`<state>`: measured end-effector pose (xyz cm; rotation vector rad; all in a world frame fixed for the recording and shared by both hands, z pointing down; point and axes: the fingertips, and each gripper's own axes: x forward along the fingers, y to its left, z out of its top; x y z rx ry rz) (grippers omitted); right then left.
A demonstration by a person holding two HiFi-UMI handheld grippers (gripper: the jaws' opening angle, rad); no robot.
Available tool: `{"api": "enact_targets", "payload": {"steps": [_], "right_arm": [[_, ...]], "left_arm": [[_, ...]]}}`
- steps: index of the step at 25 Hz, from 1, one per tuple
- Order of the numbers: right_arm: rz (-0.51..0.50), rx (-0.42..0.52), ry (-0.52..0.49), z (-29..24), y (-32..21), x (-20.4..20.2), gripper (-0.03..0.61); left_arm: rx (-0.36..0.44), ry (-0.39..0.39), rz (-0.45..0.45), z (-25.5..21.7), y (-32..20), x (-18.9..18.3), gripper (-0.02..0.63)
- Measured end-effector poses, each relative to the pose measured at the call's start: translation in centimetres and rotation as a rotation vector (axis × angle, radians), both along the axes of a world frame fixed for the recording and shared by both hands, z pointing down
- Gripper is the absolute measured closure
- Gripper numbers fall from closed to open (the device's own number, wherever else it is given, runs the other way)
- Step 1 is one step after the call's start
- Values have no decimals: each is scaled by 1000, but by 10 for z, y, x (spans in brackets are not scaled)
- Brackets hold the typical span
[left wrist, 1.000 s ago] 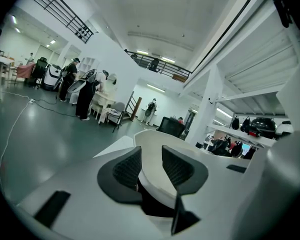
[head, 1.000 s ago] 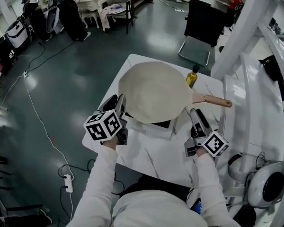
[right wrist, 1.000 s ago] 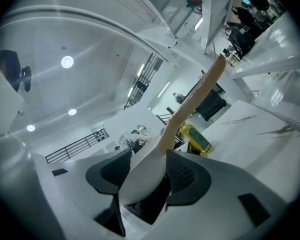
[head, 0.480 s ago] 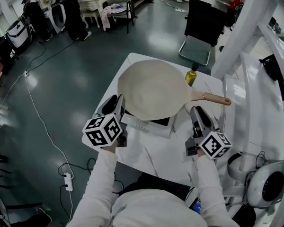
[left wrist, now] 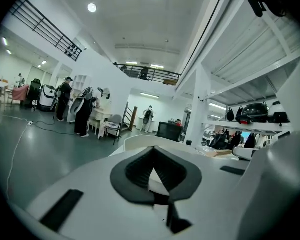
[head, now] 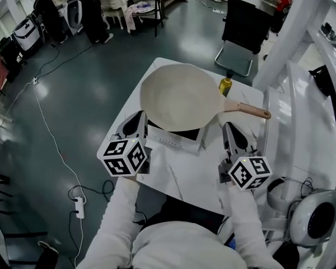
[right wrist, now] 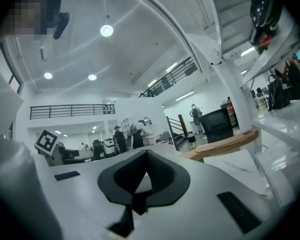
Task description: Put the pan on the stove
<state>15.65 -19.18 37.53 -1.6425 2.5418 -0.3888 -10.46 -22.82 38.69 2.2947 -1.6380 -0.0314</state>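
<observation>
A wide cream pan (head: pixel 181 97) with a wooden handle (head: pixel 253 111) pointing right sits on the flat white stove (head: pixel 175 138) on the white table (head: pixel 190 175). My left gripper (head: pixel 138 118) is at the stove's front left corner, shut and empty, apart from the pan. My right gripper (head: pixel 231 129) is below the handle, also shut on nothing. In the left gripper view the shut left gripper (left wrist: pixel 154 168) points at the pan rim (left wrist: pixel 140 140). In the right gripper view the handle (right wrist: pixel 225 144) lies just beyond the shut right gripper (right wrist: pixel 146 173).
A small yellow bottle (head: pixel 225 85) stands on the table behind the pan. A black chair (head: pixel 242 31) is beyond the table's far edge. White shelving (head: pixel 302 122) runs along the right. A cable and power strip (head: pixel 78 209) lie on the floor at the left.
Both grippers' jaws have gone from open to shut with nothing in them. The pan stays on the stove; the view has shifted slightly.
</observation>
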Motion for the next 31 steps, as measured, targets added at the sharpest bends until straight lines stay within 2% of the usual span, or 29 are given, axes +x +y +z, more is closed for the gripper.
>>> {"api": "enact_targets", "payload": {"steps": [4,9,21,31], "right_arm": [[-23,13,57,-5,15,-7,551],[-42,28,73,-11,33,-13,551],[-43,45,114,-10,73,-14,551],[-11,43,107,-9,101,-1,551]], "left_arm": [[15,-45,9,1,20,10,597],[30,-85,25,-1,47,24,597],[49,-113,31,-2,100,44,597],[40,-114,15,-3,132,51,597]]}}
